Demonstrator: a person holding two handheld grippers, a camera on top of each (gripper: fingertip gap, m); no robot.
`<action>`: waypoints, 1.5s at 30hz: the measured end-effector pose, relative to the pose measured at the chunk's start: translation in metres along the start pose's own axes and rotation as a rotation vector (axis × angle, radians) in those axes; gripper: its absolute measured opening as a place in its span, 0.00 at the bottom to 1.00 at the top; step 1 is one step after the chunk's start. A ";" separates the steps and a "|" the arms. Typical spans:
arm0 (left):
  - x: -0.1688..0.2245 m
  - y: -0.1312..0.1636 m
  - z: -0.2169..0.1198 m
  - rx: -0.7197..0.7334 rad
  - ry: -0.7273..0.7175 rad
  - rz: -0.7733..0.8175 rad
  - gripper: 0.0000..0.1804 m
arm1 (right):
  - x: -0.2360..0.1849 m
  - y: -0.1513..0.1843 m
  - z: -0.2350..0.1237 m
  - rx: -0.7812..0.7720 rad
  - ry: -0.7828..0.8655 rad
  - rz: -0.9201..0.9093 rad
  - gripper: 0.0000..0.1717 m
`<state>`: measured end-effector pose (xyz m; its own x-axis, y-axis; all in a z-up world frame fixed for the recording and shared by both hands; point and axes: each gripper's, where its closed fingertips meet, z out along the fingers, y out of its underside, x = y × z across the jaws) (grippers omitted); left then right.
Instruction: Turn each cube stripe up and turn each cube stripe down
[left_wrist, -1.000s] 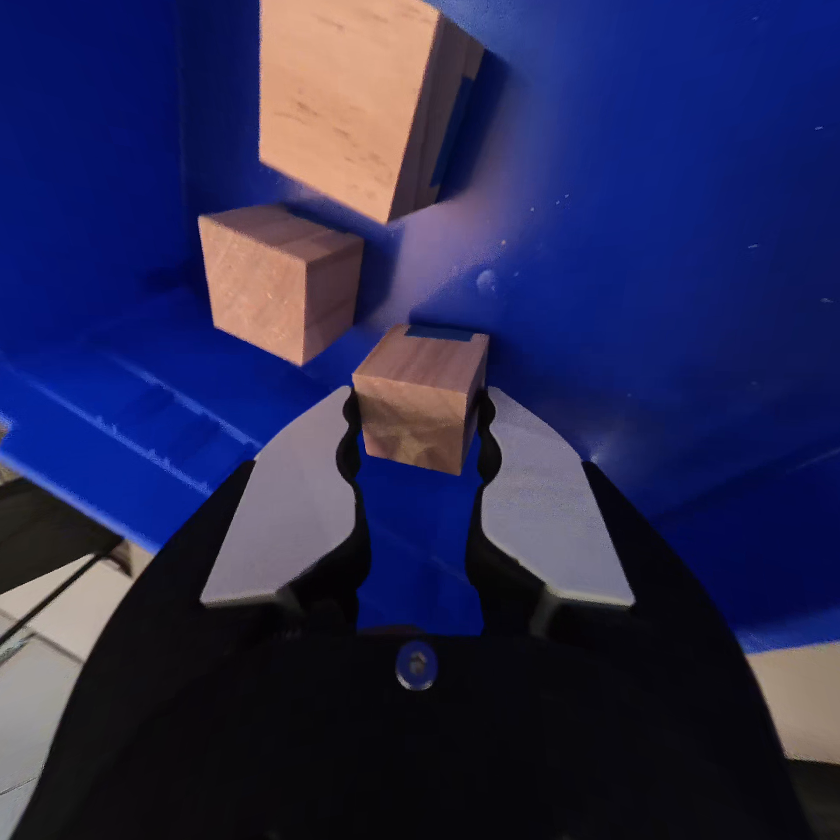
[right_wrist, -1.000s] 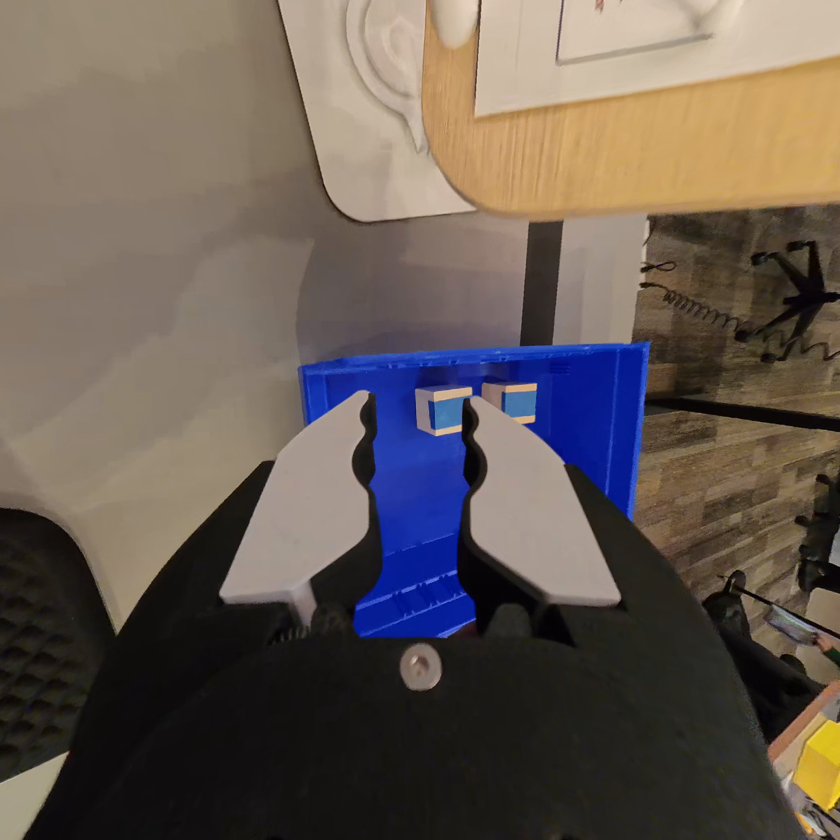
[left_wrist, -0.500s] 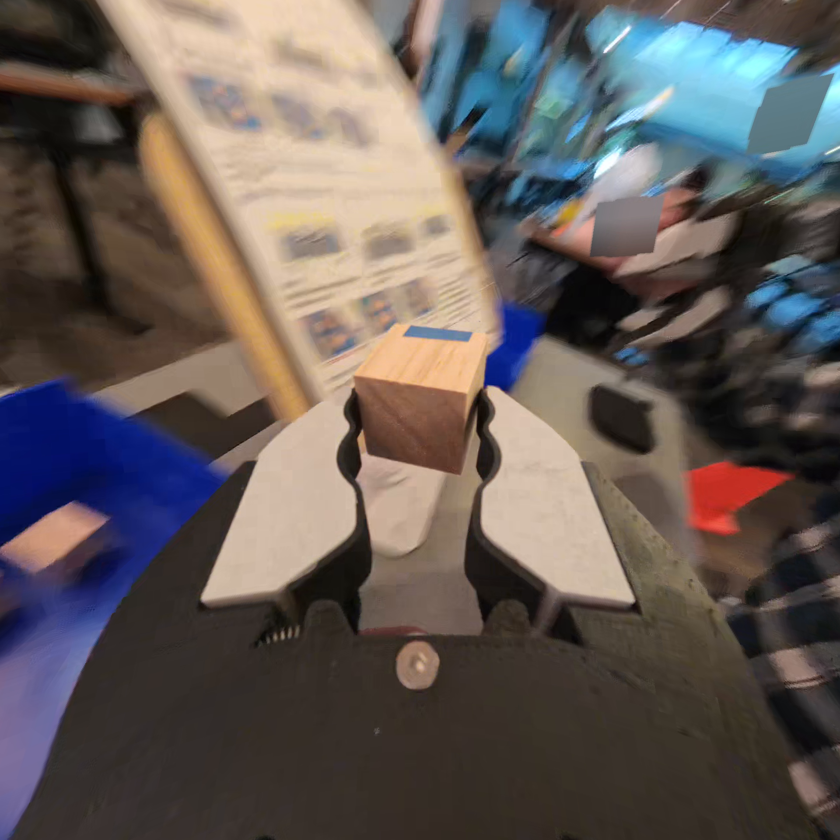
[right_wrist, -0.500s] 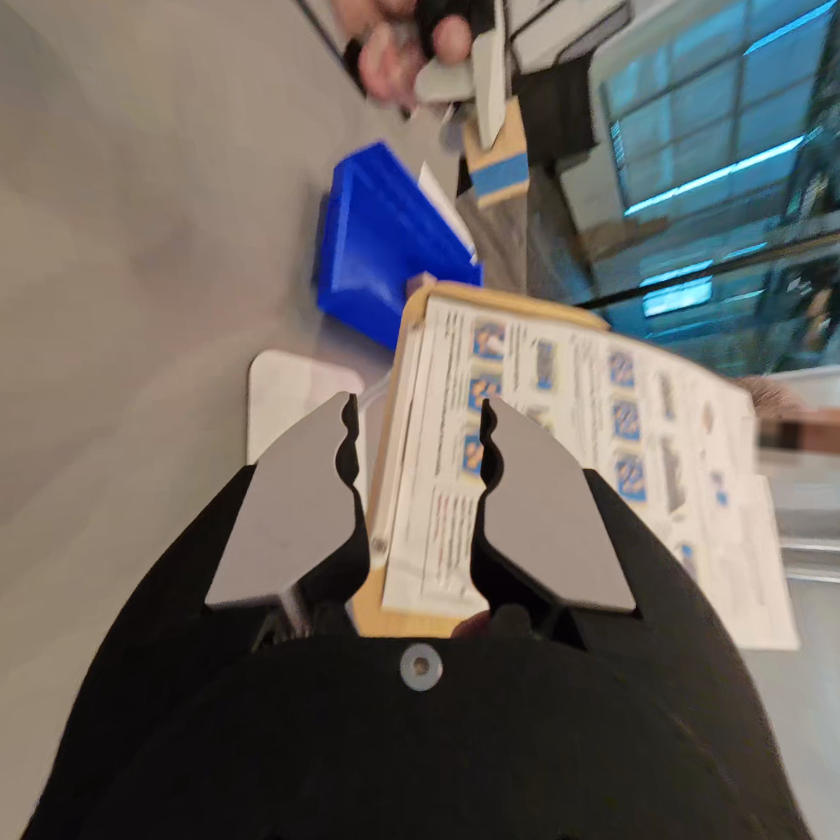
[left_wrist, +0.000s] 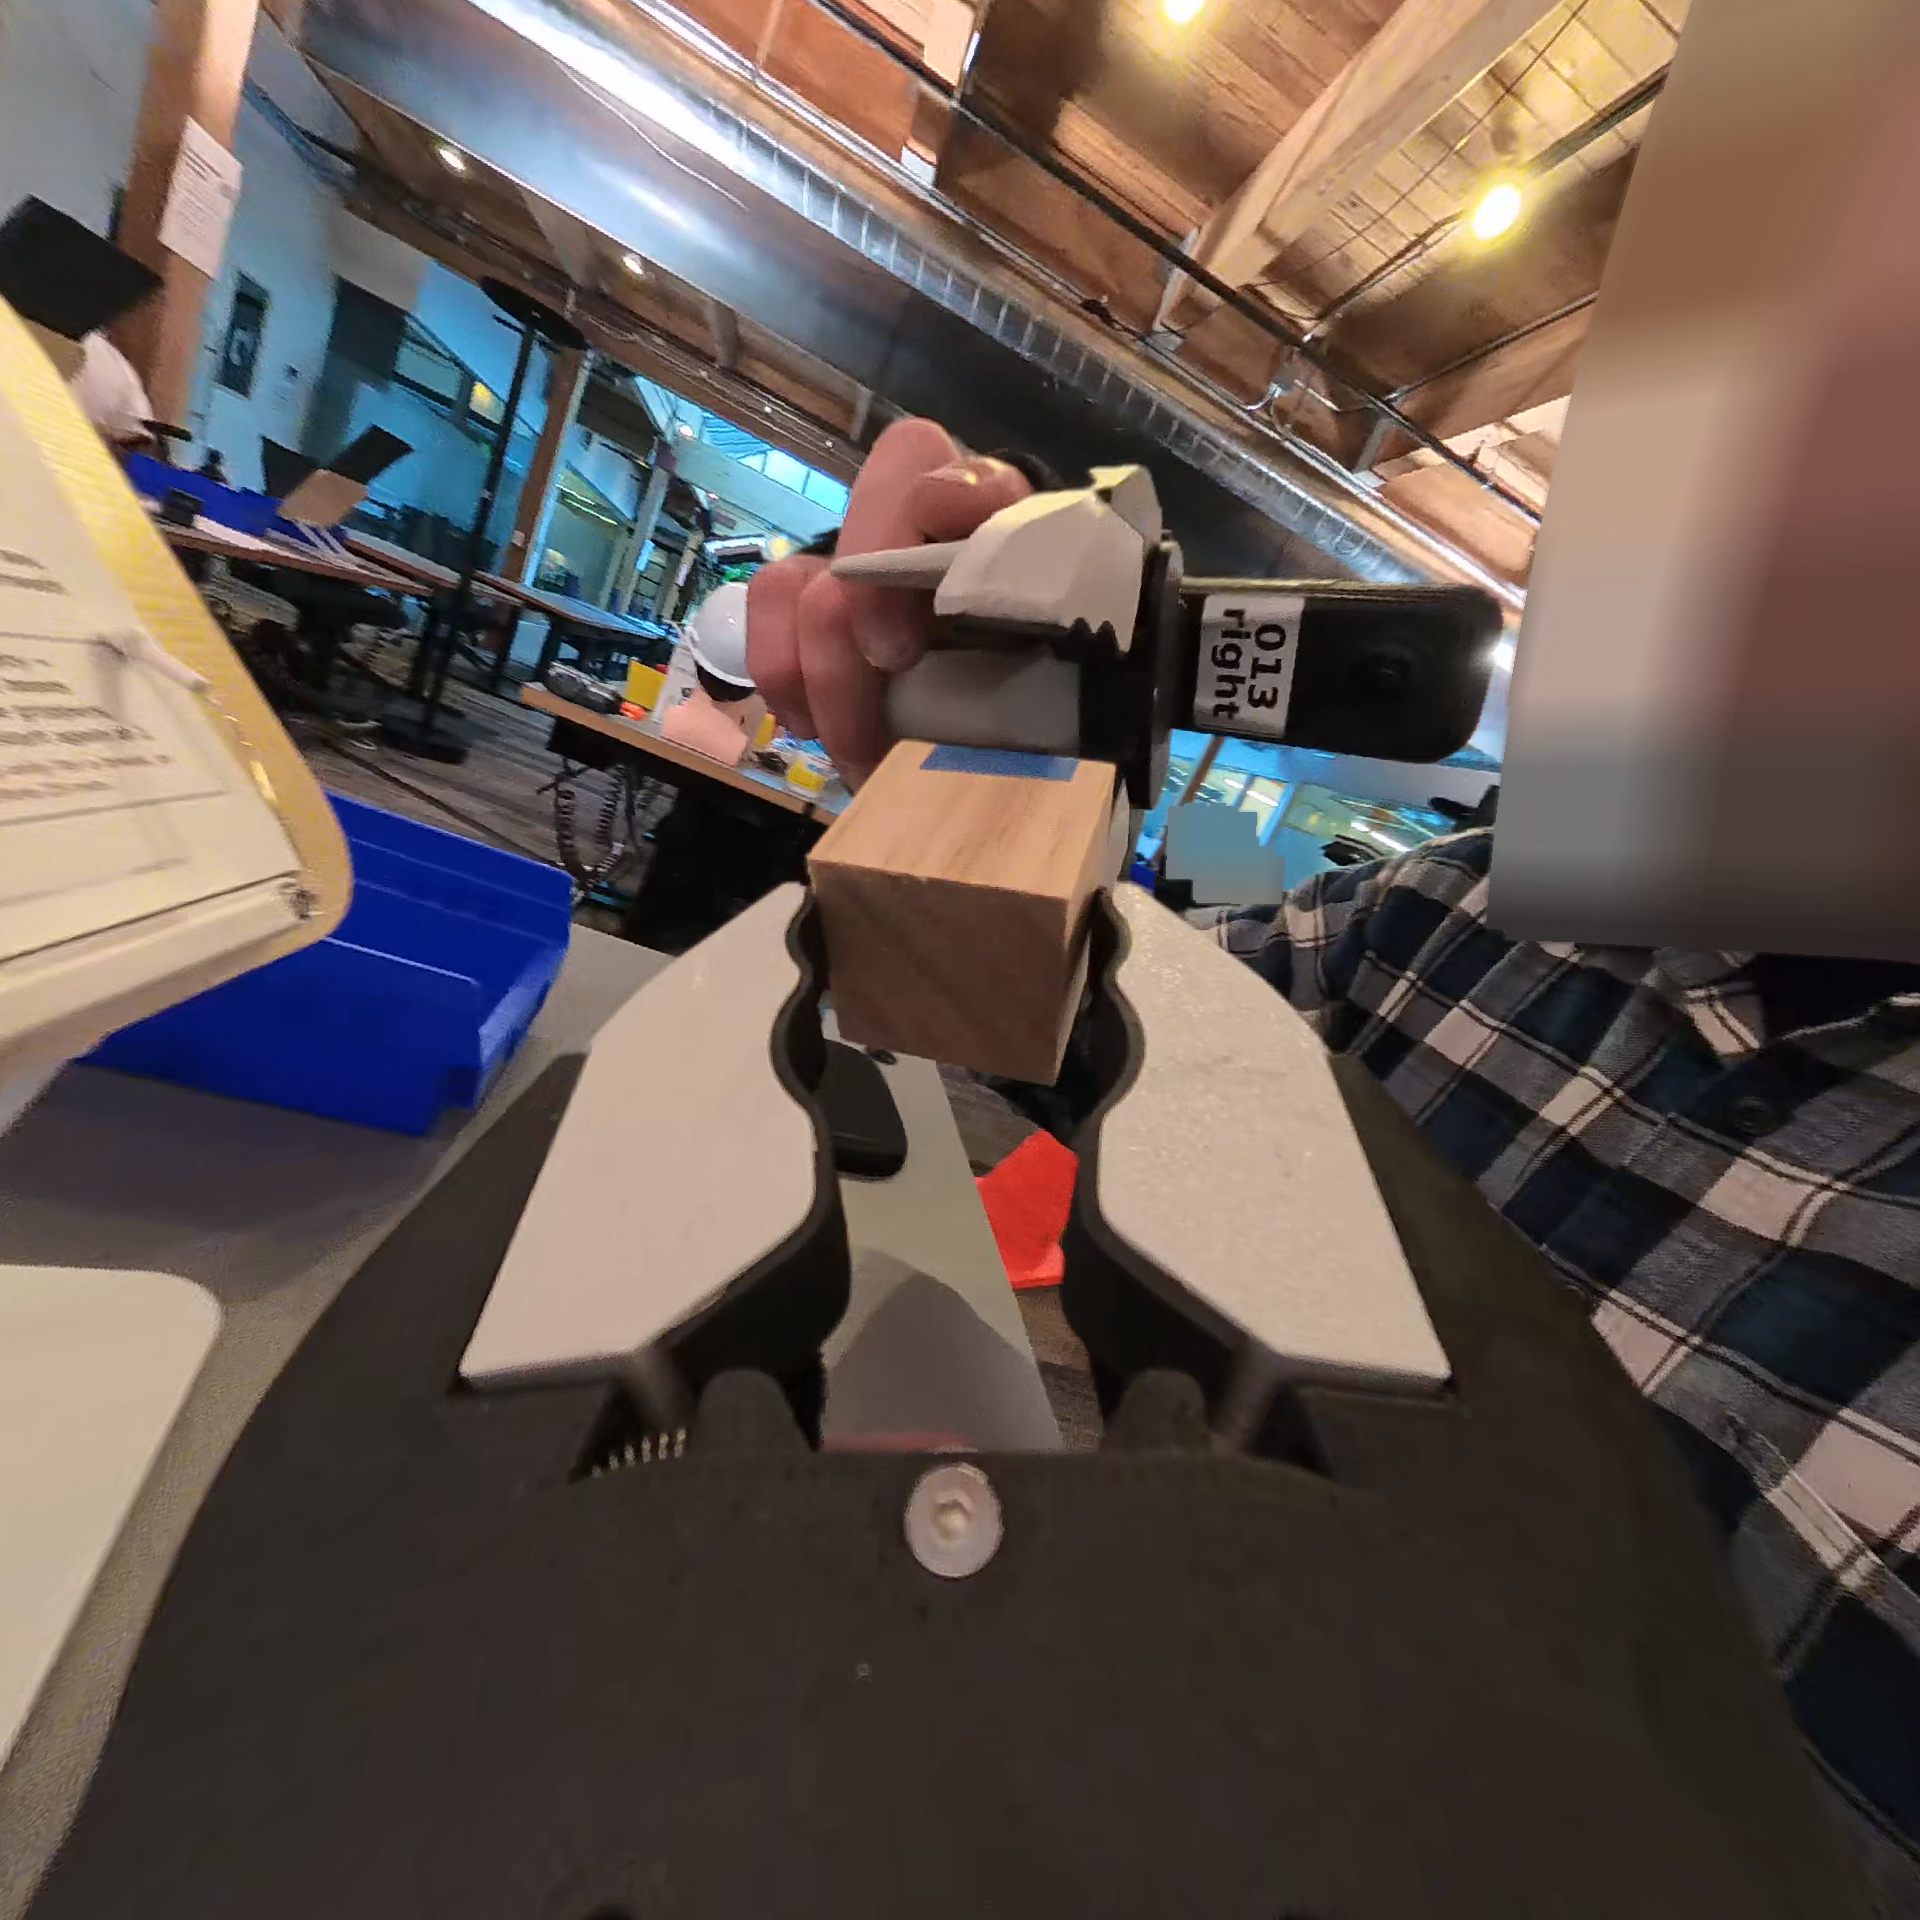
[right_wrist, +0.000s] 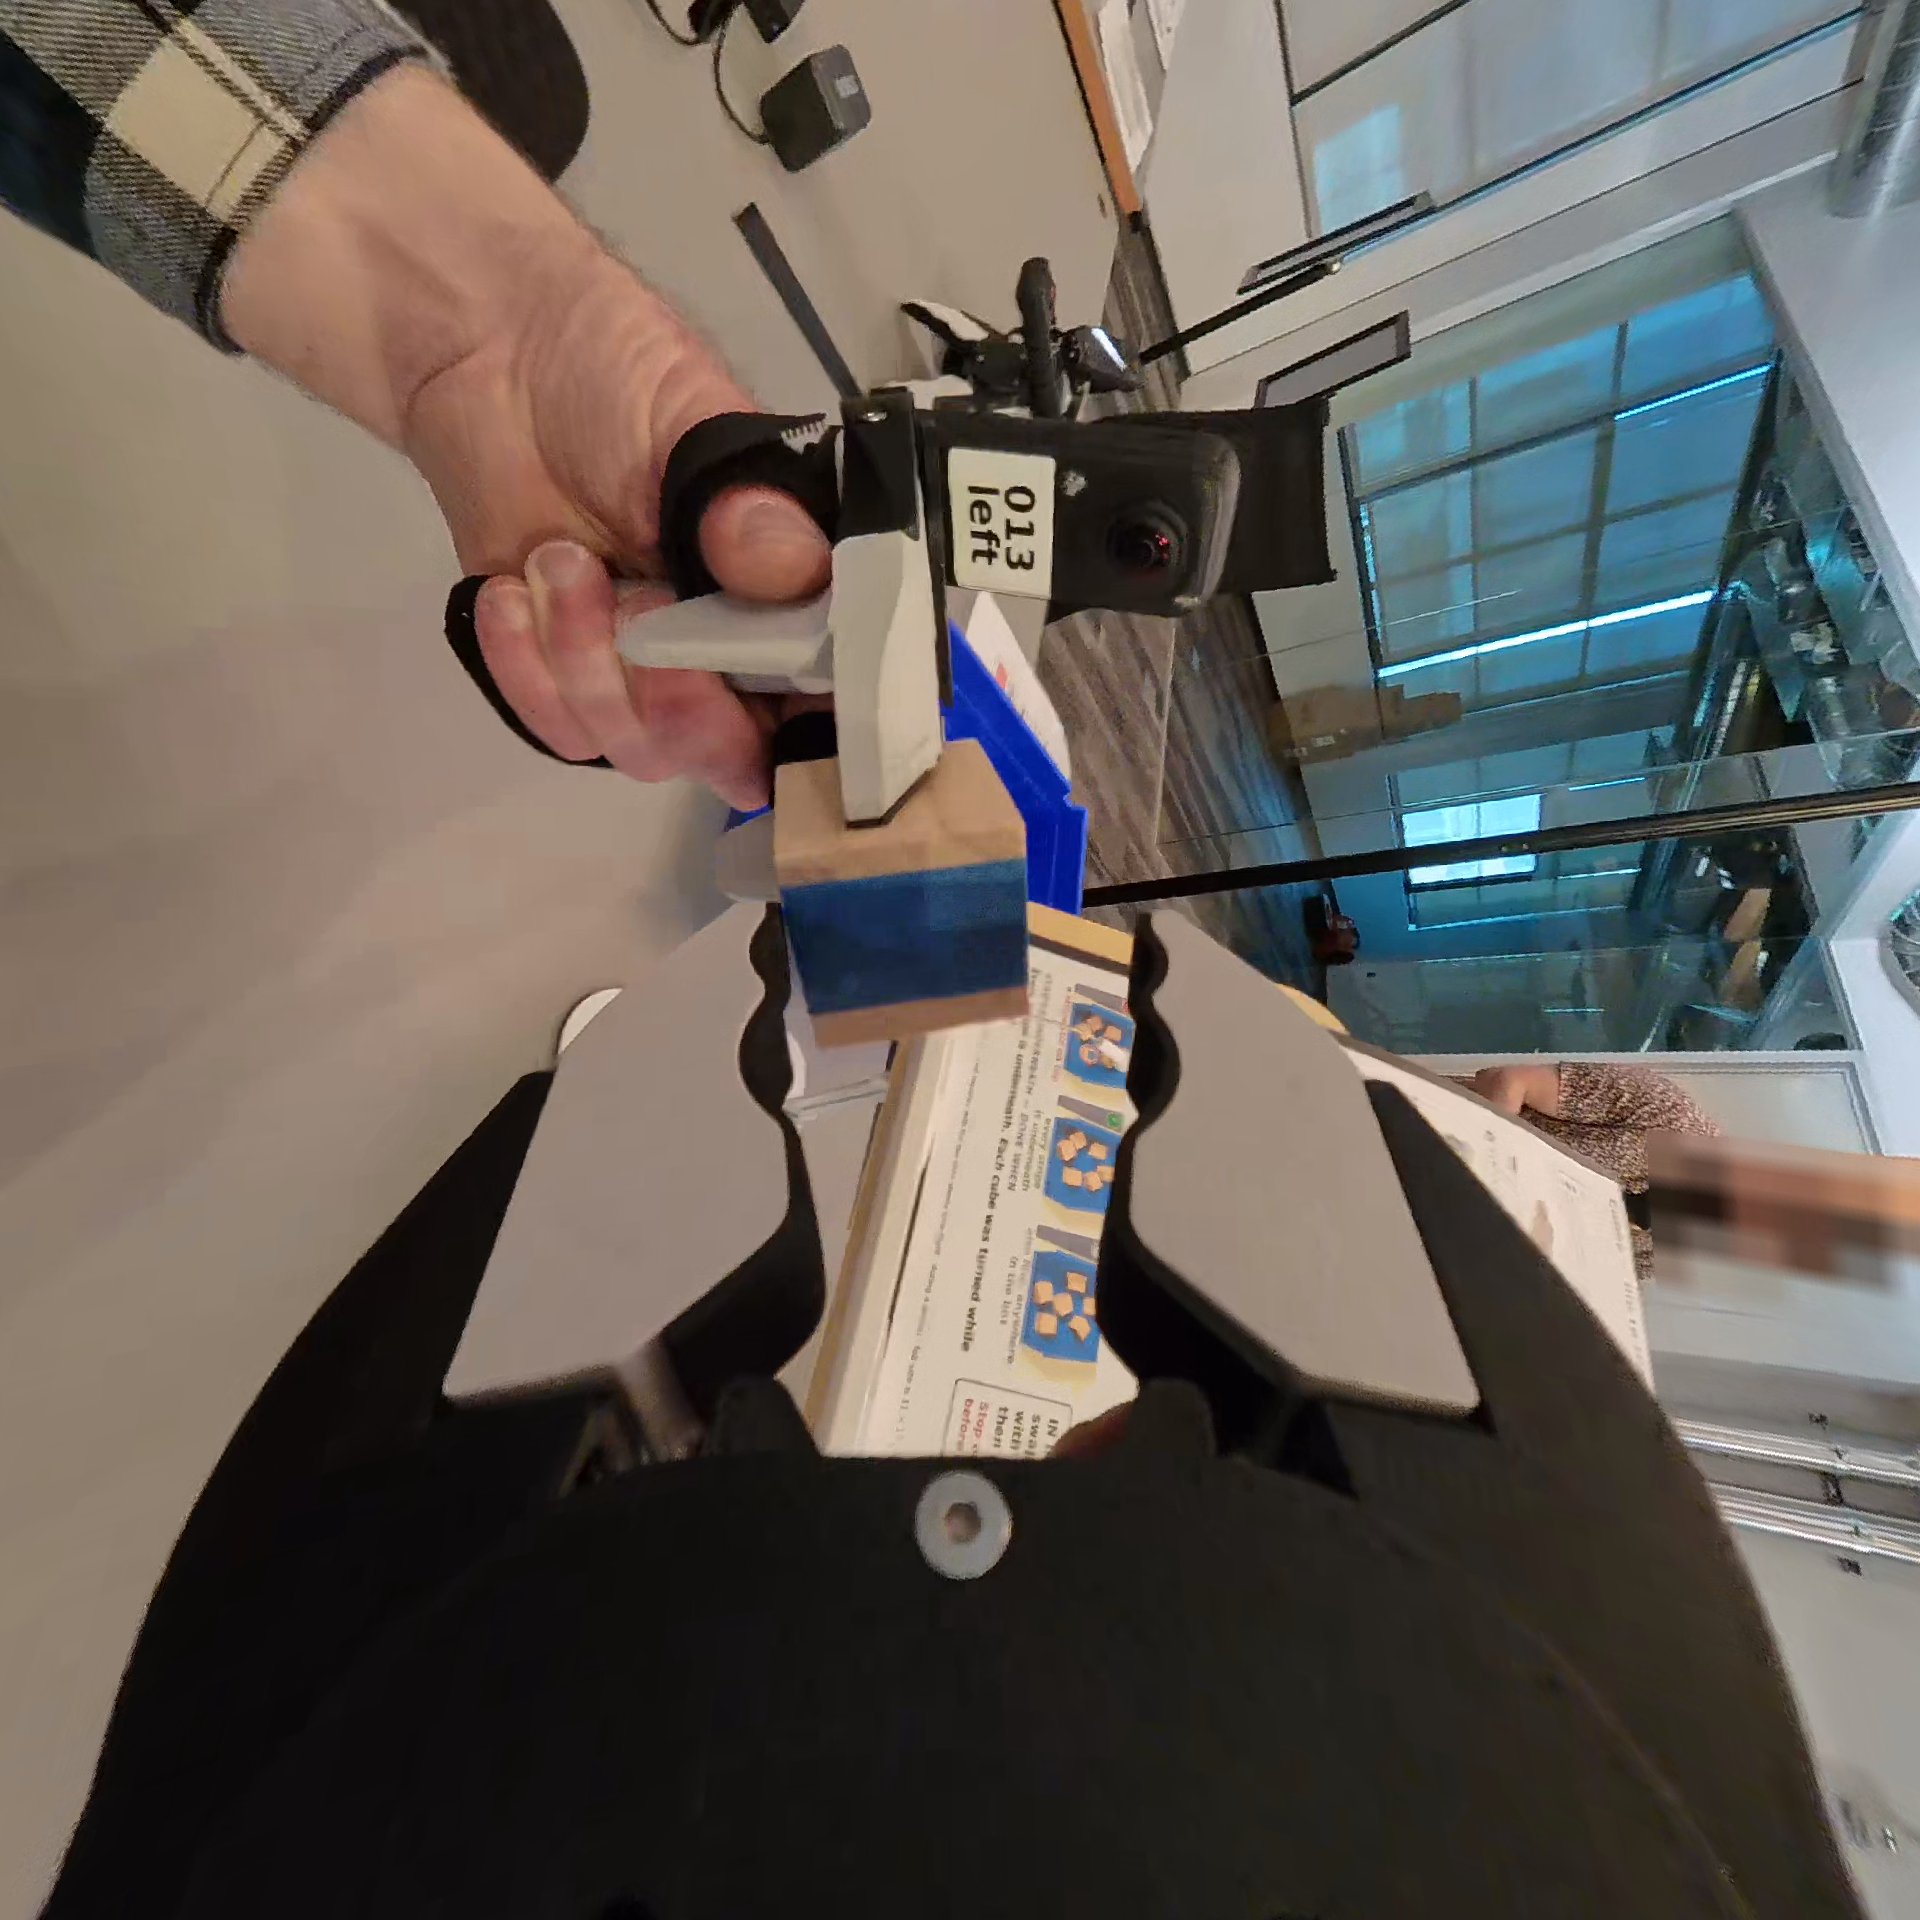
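Holding the wooden cube (left_wrist: 951, 914) tight above the blue bin (left_wrist: 343, 987), the left gripper (left_wrist: 951, 935) offers it so the right gripper (right_wrist: 951, 987), fingers wide open around it, can take and flip it.

cube (left_wrist: 961, 914) out of bin; right jaws wider

The left gripper (left_wrist: 951, 935) was clamped, both pads pressed flat against opposite faces of what it held, and a bare hand (right_wrist: 540, 499) gripped its handle, thumb and fingers curled round the grey trigger. The right gripper (right_wrist: 945, 966) faced it with its jaws spread wide, one fingertip (right_wrist: 774, 966) just beside the load and the other clear. Another hand (left_wrist: 862, 613) wrapped its handle.
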<state>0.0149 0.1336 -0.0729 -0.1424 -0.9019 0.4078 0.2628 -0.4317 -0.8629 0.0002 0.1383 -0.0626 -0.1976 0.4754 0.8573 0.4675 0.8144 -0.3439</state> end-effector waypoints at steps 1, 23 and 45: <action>0.002 0.003 0.004 0.001 0.023 -0.012 0.27 | -0.004 0.000 0.000 -0.004 -0.018 0.000 0.35; -0.033 0.019 -0.022 -0.039 -0.238 0.127 0.00 | -0.065 0.282 -0.150 -0.653 -0.304 0.438 0.27; -0.061 0.028 -0.034 -0.114 -0.314 0.139 0.00 | -0.178 0.482 -0.127 -0.934 -0.779 0.609 0.36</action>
<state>-0.0014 0.1772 -0.1319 0.1921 -0.9203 0.3407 0.1484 -0.3160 -0.9371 0.3702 0.4037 -0.3322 -0.0375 0.9921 0.1196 0.9974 0.0298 0.0656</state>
